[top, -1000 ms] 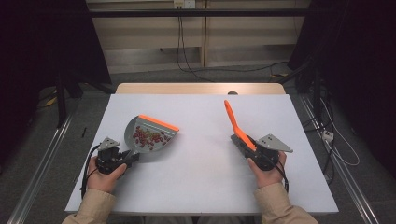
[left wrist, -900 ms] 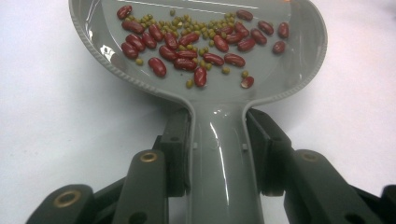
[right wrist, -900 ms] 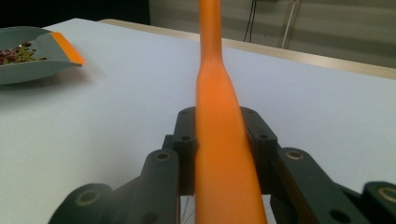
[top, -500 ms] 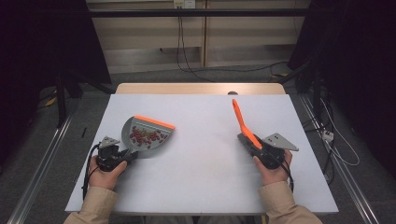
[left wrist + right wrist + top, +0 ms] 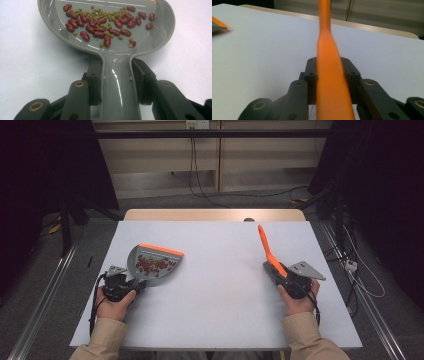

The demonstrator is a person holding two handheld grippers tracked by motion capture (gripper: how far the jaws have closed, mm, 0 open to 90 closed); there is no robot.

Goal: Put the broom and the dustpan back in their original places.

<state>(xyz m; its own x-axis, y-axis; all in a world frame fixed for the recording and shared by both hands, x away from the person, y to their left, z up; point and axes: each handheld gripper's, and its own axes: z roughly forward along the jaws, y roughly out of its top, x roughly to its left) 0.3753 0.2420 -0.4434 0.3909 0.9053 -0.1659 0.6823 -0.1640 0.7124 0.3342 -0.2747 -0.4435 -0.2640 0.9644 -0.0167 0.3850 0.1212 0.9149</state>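
Observation:
A grey dustpan [image 5: 152, 262] with an orange front lip lies on the white table [image 5: 220, 285] at the left. Several red beans [image 5: 100, 23] and small green ones lie in its pan [image 5: 152, 40]. My left gripper [image 5: 131, 284] is shut on the dustpan's grey handle [image 5: 120, 85], both pads against its sides. At the right, my right gripper [image 5: 274, 269] is shut on an orange brush handle [image 5: 267, 247], which slants up and away from the table. In the right gripper view the orange handle [image 5: 330, 75] runs up between the two pads.
The dustpan's orange lip [image 5: 219, 23] shows far off at the left in the right gripper view. A wooden strip [image 5: 215, 215] borders the table's far edge. Cables [image 5: 200, 175] lie on the floor behind it. Metal rails [image 5: 45, 295] run along both sides of the table.
My right gripper has carried the orange brush handle a little to the right. The left gripper and the dustpan have stayed where they were.

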